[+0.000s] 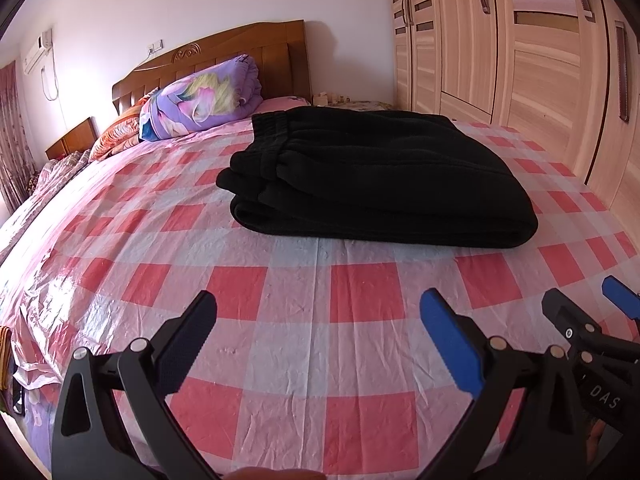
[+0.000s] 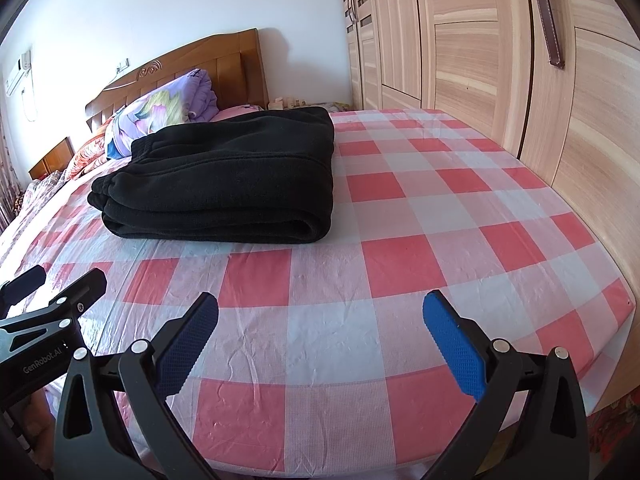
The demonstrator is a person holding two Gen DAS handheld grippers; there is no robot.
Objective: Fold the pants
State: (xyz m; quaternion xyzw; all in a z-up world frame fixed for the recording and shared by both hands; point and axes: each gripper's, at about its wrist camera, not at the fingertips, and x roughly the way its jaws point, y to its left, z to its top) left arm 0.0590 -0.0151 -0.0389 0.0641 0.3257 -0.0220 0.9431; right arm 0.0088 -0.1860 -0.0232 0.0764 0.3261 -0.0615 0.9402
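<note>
one pair of black pants (image 1: 372, 176) is lying folded in a thick stack on the checked bed cover (image 1: 312, 344), well ahead of both tools. two grippers are hovering side by side: the left gripper (image 1: 320, 344) and the right gripper (image 2: 320, 344), both spread wide and carrying nothing. judging the fold finished, they are best kept clear without snagging any layer.
</note>
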